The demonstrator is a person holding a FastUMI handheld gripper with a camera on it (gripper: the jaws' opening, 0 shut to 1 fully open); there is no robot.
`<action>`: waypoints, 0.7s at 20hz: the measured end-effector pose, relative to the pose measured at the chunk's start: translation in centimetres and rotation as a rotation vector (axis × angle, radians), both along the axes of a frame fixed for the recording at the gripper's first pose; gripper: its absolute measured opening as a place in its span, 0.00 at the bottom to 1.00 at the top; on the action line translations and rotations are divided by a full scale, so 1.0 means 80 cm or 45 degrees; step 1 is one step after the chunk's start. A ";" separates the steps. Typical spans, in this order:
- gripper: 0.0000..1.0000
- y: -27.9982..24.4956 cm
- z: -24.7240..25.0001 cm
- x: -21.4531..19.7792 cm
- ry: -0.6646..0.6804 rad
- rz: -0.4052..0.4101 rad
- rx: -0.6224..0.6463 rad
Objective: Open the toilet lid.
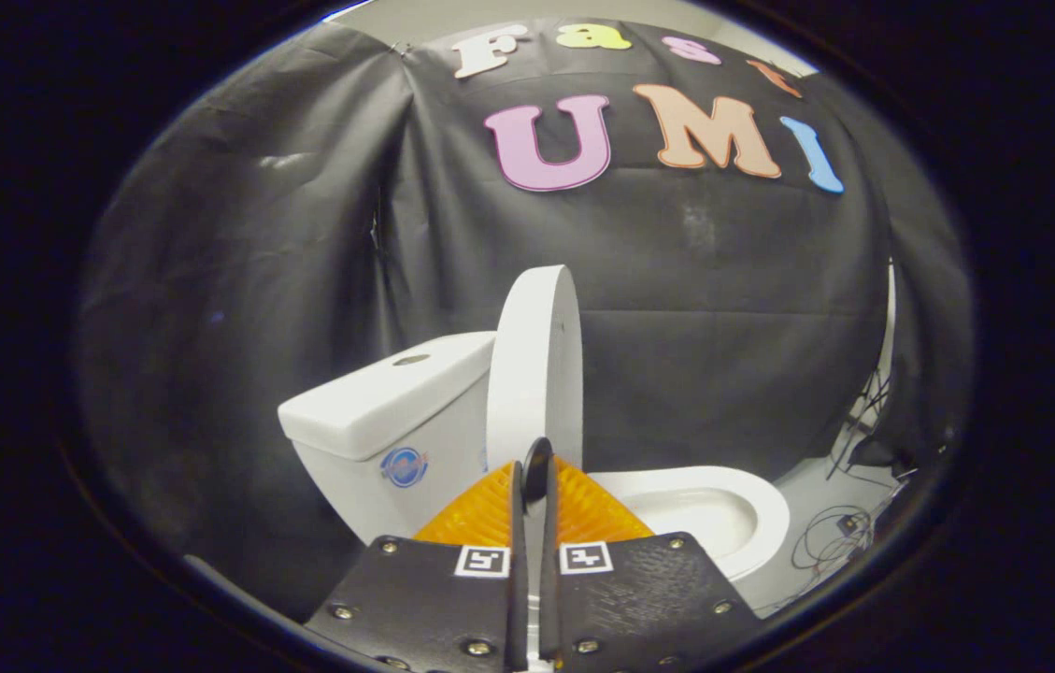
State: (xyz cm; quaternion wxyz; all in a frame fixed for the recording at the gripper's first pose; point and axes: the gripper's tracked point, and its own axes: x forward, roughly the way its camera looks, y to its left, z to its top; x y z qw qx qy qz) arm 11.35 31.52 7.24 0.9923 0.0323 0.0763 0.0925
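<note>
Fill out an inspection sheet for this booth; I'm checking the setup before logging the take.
Surface: pale floor beside the toilet, partly covered with wires.
Job's things: toilet lid raised upright, edge-on to the camera, next to the tank; bowl and seat rim exposed.
Clutter: nothing seen apart from the wires.
Gripper: gripper with fingers nearly closed, the lower edge of the lid in the narrow gap between them; whether both press on it cannot be told.
Cables: loose dark wires coiled on the floor beyond the bowl, more running up the wall corner.
Surroundings: black cloth wall behind and around the toilet.
</note>
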 end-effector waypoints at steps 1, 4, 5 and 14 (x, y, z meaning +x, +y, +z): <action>0.05 0.004 -0.001 0.000 0.016 0.020 0.038; 0.05 0.011 0.002 -0.001 0.042 0.051 0.112; 0.06 0.014 0.001 -0.001 0.044 0.055 0.118; 0.05 0.036 -0.001 0.001 0.032 0.102 0.095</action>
